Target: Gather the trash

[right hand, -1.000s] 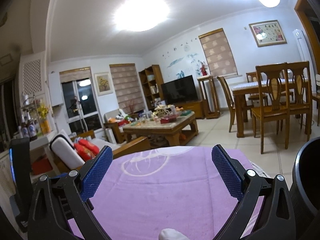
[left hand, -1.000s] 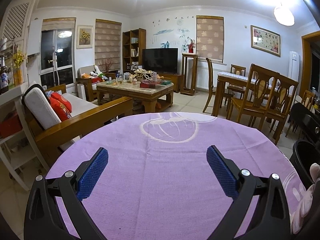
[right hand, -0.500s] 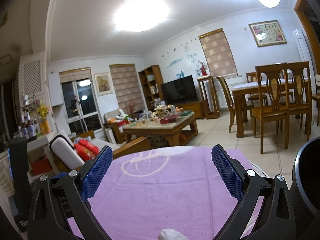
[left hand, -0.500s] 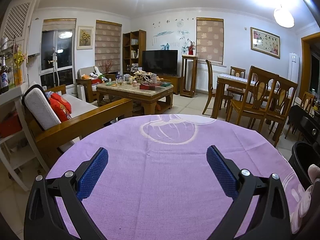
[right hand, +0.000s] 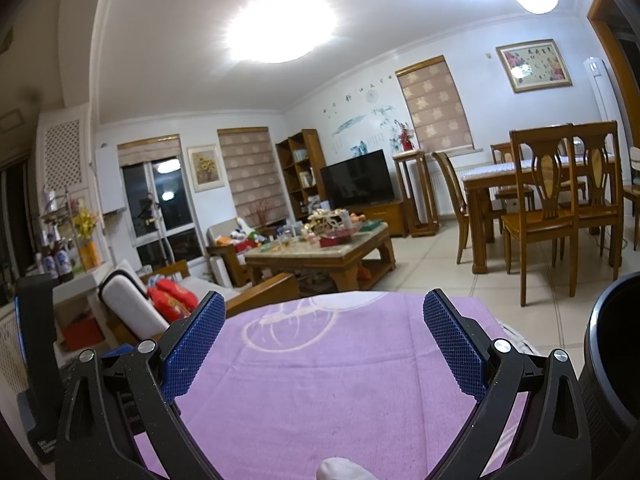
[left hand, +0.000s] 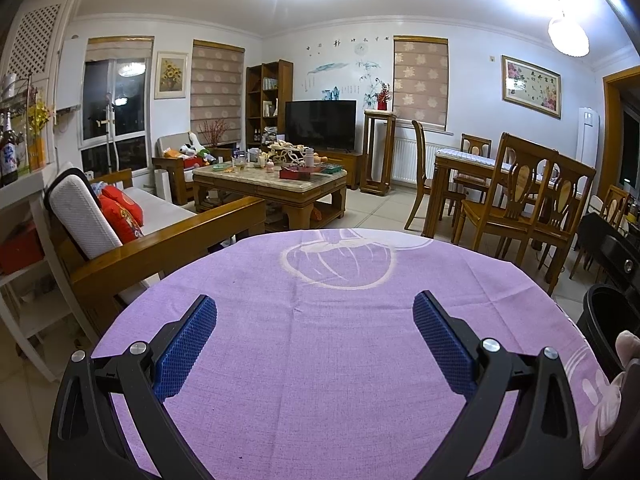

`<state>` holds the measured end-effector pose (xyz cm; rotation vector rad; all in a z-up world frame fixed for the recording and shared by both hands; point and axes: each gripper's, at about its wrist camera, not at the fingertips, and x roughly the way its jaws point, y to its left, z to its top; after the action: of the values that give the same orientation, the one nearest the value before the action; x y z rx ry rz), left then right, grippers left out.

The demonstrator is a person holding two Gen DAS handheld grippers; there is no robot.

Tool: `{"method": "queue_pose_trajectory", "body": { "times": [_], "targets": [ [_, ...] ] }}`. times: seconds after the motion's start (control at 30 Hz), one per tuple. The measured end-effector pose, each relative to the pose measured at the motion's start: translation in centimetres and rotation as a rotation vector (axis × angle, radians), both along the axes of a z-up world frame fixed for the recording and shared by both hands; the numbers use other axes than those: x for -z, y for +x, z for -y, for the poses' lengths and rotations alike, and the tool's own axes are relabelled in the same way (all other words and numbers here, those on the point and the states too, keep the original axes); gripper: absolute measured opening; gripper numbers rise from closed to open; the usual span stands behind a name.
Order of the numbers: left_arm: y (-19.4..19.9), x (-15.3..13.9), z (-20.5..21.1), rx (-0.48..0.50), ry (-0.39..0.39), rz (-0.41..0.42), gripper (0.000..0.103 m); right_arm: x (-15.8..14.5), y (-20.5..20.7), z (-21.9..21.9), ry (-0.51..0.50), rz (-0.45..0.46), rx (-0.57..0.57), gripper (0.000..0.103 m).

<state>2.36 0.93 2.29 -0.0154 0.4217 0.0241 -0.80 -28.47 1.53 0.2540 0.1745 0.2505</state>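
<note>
My left gripper [left hand: 315,332] hangs level over the tabletop [left hand: 320,360], jaws spread wide with nothing between them. Its fingers [left hand: 186,340] carry blue pads with a fine dimpled grid, bolted to matte black angular frames. Under and ahead of the jaws lies a lilac woven cloth with a pale looping line pattern [left hand: 338,260] near its far edge; the weave is coarse and creased down the middle.

My right gripper [right hand: 324,344] is tipped upward, so its view takes in much ceiling; its jaws are also wide and empty, the same blue textured pads [right hand: 454,356] on black frames. Just below the jaws, at the near edge, a small white rounded lump [right hand: 344,470] pokes into view; I cannot tell what it is.

To the right of both jaws stands a dark round bin [left hand: 608,320], smooth-walled and open-topped, just beside the tabletop's edge. In the right view its ribbed black wall [right hand: 612,360] fills the right margin. No trash piece shows between either pair of jaws.
</note>
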Motion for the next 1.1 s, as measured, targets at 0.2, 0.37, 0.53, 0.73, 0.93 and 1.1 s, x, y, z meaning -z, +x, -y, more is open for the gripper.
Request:
{"method": "queue_pose_trajectory", "body": {
  "times": [0.2,0.37,0.53,0.73,0.93,1.1],
  "targets": [
    [-0.1,0.12,0.02,-0.002,-0.002,0.0,0.098,0.0,0.0,0.0,0.0,0.0,0.0,0.098],
    [-0.06,0.08,0.02,-0.001,-0.002,-0.001,0.098,0.0,-0.01,0.03,0.001,0.0,0.0,0.098],
    [-0.15,0.2,0.07,0.0,-0.002,0.0,0.098,-0.01,0.01,0.01,0.0,0.0,0.0,0.098],
    [-0.21,0.14,0.11,0.0,-0.003,0.002,0.098,-0.02,0.0,0.06,0.001,0.0,0.0,0.098],
    [-0.28,-0.2,0.33,0.004,-0.007,0.014,0.098,-0.05,0.11,0.15,0.003,-0.007,-0.003,0.098],
    [0.04,-0.29,0.55,0.006,-0.008,0.009,0.098,-0.03,0.09,0.3,0.004,-0.008,-0.003,0.098]
  ]
}}
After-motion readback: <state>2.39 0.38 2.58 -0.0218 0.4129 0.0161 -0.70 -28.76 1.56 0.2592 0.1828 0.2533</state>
